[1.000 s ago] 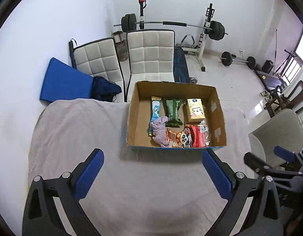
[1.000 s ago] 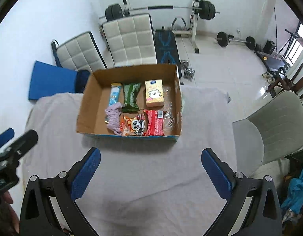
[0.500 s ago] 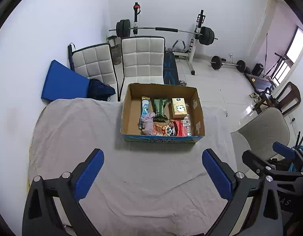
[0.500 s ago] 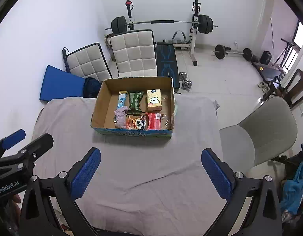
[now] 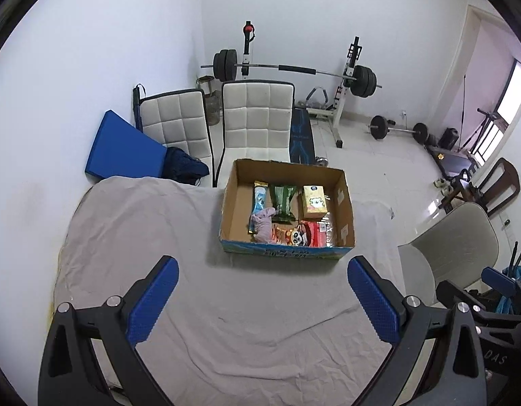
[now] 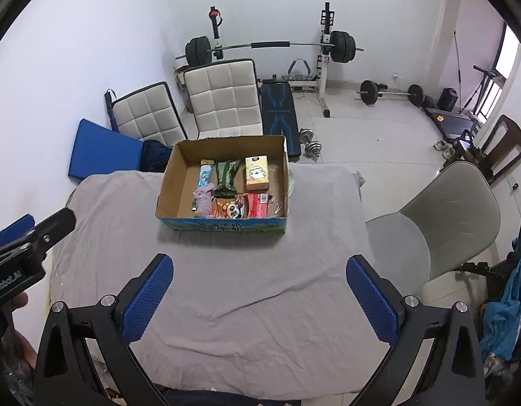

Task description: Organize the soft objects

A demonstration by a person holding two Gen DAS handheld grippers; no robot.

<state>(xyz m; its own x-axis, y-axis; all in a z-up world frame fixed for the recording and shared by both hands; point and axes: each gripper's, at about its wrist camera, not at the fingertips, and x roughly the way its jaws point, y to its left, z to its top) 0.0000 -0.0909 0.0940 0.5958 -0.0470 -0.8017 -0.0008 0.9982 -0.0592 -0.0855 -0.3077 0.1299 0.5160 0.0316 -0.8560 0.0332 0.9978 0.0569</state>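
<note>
An open cardboard box (image 5: 233, 203) (image 6: 174, 182) stands on a table covered with a grey cloth (image 5: 132, 237) (image 6: 311, 253). Inside lie a lilac soft cloth (image 5: 264, 225) (image 6: 203, 201), a blue packet (image 5: 259, 199), a green packet (image 5: 283, 199), a yellow carton (image 5: 314, 198) (image 6: 257, 172), a panda snack bag (image 5: 292, 235) and a red pack (image 5: 316, 233). My left gripper (image 5: 260, 304) is open and empty, well back from the box. My right gripper (image 6: 258, 301) is open and empty, also back from it.
Two white padded chairs (image 5: 257, 118) and a blue mat (image 5: 121, 149) stand behind the table. A grey chair (image 6: 453, 216) stands at its right side. A barbell rack (image 6: 270, 47) and weights sit at the back wall.
Both grippers have pulled back and up from the box, which looks smaller and farther now. Both stay open and empty.
</note>
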